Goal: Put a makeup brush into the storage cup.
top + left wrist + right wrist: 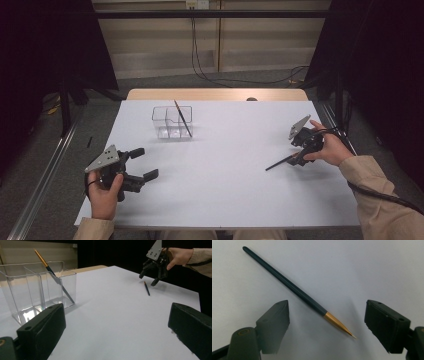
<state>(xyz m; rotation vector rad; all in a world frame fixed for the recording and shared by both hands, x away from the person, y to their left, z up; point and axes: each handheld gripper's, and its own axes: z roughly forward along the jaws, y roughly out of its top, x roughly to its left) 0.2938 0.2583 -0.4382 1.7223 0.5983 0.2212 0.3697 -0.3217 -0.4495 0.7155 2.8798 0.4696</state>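
Right gripper view: we record one fine paintbrush (297, 291), dark handle, gold ferrule, pale tip, lying flat on the white table (362, 270). We place it between the jaws of the right gripper (325, 322), which stand spread, one on each side of the ferrule end, neither pad touching it. In the high view we find the same brush (280, 162) on the table's right side, its handle end pointing toward the middle, with the right gripper (300, 156) over its other end. We note a second brush (183, 118) leaning tilted in a clear divided holder (170, 122) toward the far left of the table, well apart from the first. We log the left gripper (142, 164) near the front left edge, jaws spread wide with nothing between them, held just above the table.
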